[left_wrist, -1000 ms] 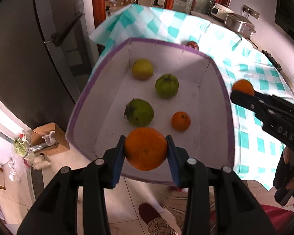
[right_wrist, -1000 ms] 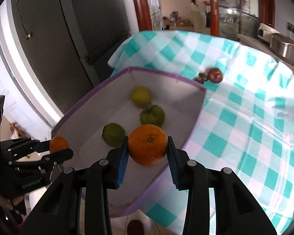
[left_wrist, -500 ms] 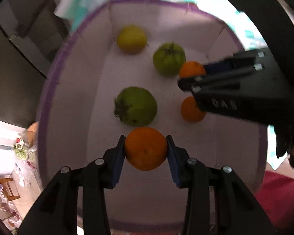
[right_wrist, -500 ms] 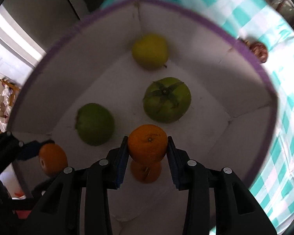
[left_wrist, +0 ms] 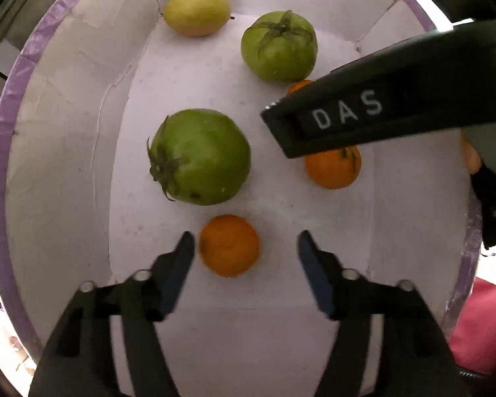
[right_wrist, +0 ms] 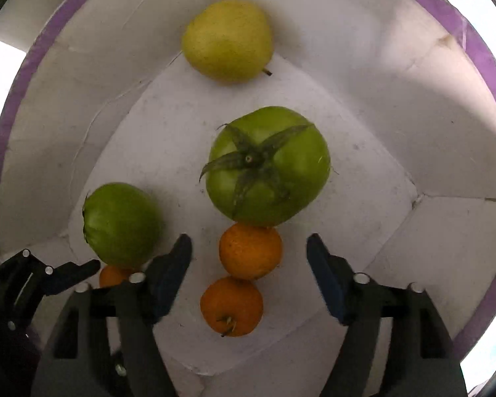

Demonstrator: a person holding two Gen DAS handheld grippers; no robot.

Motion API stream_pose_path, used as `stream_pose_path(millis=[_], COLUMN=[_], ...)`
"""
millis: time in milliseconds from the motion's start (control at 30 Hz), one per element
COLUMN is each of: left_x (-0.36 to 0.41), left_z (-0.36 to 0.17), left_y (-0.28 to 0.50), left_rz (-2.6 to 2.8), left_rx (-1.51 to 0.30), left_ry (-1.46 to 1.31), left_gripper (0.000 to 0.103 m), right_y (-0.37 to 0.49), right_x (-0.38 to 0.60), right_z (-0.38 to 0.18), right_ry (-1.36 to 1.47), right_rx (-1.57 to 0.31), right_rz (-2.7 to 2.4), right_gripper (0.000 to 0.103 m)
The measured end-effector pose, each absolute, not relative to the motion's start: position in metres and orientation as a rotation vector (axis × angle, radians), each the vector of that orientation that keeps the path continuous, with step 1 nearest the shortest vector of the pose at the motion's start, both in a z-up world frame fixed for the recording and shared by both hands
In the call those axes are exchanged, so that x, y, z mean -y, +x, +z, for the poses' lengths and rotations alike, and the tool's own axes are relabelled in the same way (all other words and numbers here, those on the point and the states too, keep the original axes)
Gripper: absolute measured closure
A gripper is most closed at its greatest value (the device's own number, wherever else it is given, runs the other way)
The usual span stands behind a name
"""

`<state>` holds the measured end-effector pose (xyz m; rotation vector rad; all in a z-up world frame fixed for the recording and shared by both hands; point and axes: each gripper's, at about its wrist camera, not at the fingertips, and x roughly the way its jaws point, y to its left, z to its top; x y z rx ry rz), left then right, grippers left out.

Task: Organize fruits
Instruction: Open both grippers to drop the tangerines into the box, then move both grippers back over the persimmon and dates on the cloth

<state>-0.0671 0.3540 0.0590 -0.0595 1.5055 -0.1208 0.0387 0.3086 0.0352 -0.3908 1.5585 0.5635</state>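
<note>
A white box with a purple rim point(left_wrist: 3, 152) fills both views. My left gripper point(left_wrist: 244, 241) points straight down into it and its jaws are opening. An orange point(left_wrist: 228, 245) lies loose on the box floor between them, close to the left pad. My right gripper point(right_wrist: 248, 243) is also opening over a second orange point(right_wrist: 250, 251), which rests against a green tomato point(right_wrist: 268, 165). A third orange point(right_wrist: 231, 306) lies just below it. Another green tomato point(left_wrist: 200, 157) and a yellow pear point(left_wrist: 197, 7) also lie in the box.
One black finger point(left_wrist: 363, 115) of the right gripper crosses the left wrist view above the oranges. A gloved hand point(left_wrist: 492, 211) hangs by the box's right wall. The sloping white walls point(right_wrist: 446, 132) close in on every side. A red surface point(left_wrist: 479, 324) shows outside.
Both grippers have come down into the box and turned to point straight down. Each was shut on an orange and has now spread its jaws, leaving the oranges on the box floor.
</note>
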Motion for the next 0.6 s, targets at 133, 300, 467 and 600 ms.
stream_pose_path(millis=[133,300,467,600], left_x=[-0.352,-0.354,-0.355,-0.363], left_z=[0.067,0.116,0.188,0.202], left_y=[-0.068,-0.094,-0.138,-0.154], left_rz=[-0.103,-0.030,0.088,0.201], left_rx=[-1.462,-1.211,-0.873,-0.799], left_ry=[-0.063,-0.002,-0.005,-0.114], left_gripper=[0.021,0.021,0.001,0.002], right_y=[0.035,0.020,-0.025,-0.055], right_x=[-0.299,-0.275,-0.233,-0.190], right_z=[0.045,0.086,0.158,0.200], right_ry=[-0.364,-0.227,-0.087,-0.016], right_rx=[-1.515,-1.414,-1.139,-0.968], right_rz=[0.552,0.590,0.622,0.615], right_gripper=[0.028,0.029,0.022,0.016])
